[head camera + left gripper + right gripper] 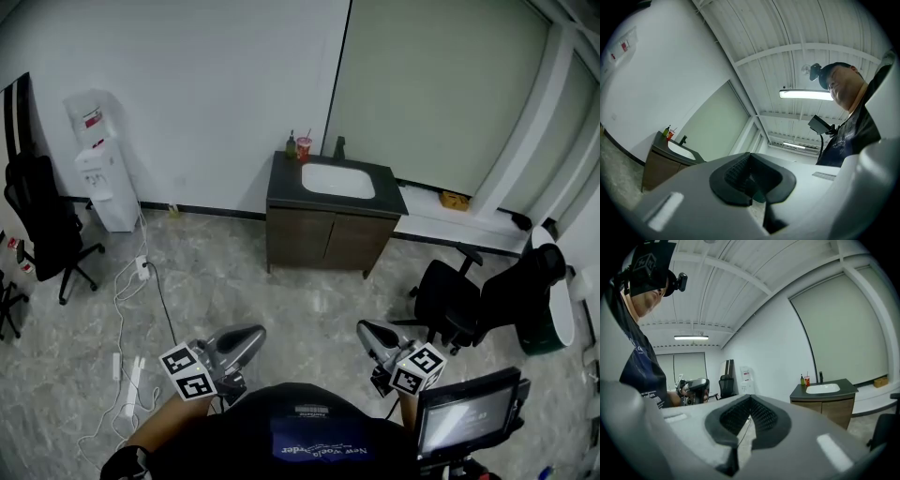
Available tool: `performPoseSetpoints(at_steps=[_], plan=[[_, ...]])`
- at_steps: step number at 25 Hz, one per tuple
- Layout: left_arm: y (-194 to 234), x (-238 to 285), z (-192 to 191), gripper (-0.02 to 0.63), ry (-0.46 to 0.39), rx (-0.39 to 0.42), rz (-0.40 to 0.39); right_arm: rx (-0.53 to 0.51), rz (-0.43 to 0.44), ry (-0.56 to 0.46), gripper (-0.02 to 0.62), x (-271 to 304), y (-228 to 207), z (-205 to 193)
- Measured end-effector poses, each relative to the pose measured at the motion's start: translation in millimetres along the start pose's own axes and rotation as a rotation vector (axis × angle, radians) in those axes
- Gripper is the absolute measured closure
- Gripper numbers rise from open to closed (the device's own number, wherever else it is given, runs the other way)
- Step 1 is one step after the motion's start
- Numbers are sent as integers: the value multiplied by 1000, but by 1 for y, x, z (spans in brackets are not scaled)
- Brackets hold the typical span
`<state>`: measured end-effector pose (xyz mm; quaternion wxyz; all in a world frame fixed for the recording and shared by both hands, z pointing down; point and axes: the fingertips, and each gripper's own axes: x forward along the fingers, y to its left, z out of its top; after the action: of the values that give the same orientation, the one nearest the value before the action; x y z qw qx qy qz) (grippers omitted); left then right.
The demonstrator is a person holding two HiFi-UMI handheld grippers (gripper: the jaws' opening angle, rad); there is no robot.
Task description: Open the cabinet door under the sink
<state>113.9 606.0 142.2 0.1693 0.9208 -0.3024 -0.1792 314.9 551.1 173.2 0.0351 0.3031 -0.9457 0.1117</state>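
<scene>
The sink cabinet (328, 239) stands against the far wall, dark-topped with a white basin (337, 180). Its two brown doors are both closed. My left gripper (255, 335) and right gripper (366, 330) hover low in the head view, well short of the cabinet, with bare floor between. Both are shut and hold nothing. In the left gripper view the cabinet (658, 168) shows small at the left, beyond the shut left gripper (751, 158). In the right gripper view the cabinet (832, 408) sits at the right, past the shut right gripper (750, 400).
A water dispenser (105, 183) and a black office chair (42, 220) stand at the left. Cables and a power strip (131, 375) lie on the floor. Another black chair (455, 300) is at the right, with a screen (464, 417) near me. A bottle and a red cup (298, 145) stand on the counter.
</scene>
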Motion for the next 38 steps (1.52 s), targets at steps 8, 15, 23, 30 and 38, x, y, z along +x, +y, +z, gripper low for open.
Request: performPoseSetpoints(at_steps=[8,15,23,30,38], plan=[[64,54,6,606,-6,22,75,6,78,7,594,58,-82,8],[99,131,18,606,-64,54,162,-49,194,-1,594,92,-172,44],[131,218,11,606,-51,56,183,-46,253,2,594,111,-254,57],[175,238,8,606,-26,9,199,-13,235,32,594,138,-290,46],[271,244,38,606,-25,-12,116,-58,159,74,594,217,-314,50]])
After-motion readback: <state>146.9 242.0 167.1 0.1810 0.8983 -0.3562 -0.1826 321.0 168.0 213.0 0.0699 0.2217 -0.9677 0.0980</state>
